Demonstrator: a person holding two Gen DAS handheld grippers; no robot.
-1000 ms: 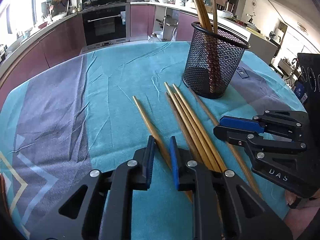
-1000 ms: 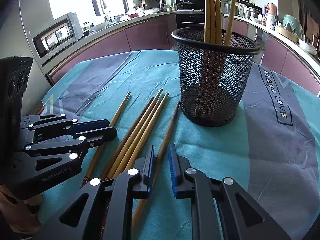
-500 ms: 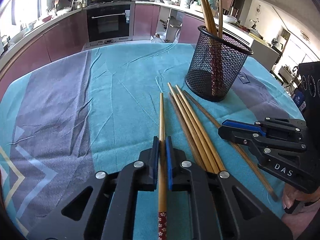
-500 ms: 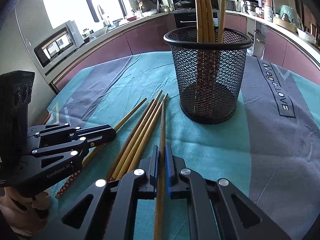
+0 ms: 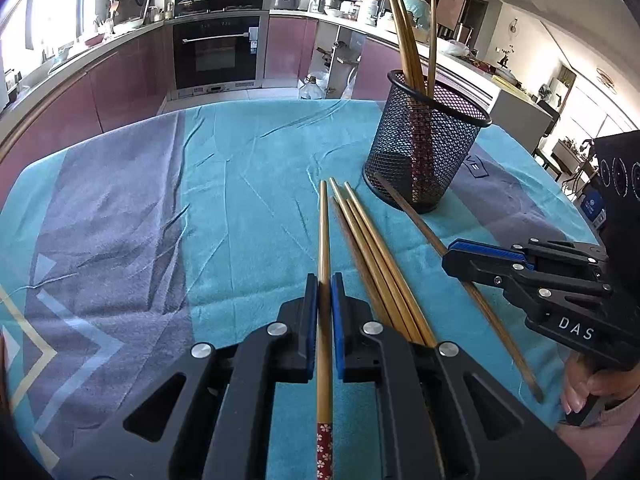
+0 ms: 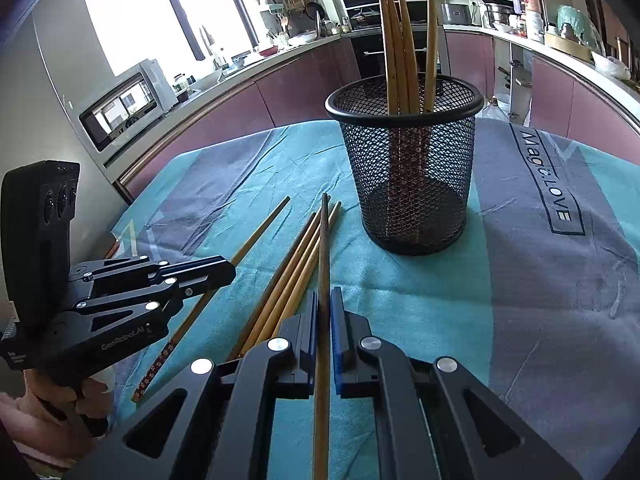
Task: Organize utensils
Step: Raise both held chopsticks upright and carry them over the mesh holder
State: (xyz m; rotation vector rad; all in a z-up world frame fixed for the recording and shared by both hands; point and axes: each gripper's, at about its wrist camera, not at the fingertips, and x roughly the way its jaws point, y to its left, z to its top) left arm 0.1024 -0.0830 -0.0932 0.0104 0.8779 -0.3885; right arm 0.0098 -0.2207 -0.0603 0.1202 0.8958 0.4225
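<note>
My left gripper (image 5: 325,280) is shut on a light wooden chopstick (image 5: 323,232) with a red flowered end, its tip pointing away over the cloth. A darker wooden chopstick (image 6: 323,248) is clamped in my right gripper (image 6: 325,294), also pointing ahead. Between the two lies a bundle of loose chopsticks (image 5: 372,248) (image 6: 288,292) on the teal tablecloth. A black mesh holder (image 5: 424,148) (image 6: 408,168) stands beyond them with several chopsticks upright inside. Each gripper shows in the other's view: right gripper (image 5: 450,249), left gripper (image 6: 232,270).
The table carries a teal and grey cloth (image 5: 140,208) with creases. Kitchen counters, an oven (image 5: 218,52) and a microwave (image 6: 124,108) ring the far side. A hand (image 5: 592,388) holds the right gripper's handle at the near edge.
Both grippers closed from open onto a chopstick each, the sticks now lying straight between the pads. The held chopsticks have swung in line with the fingers.
</note>
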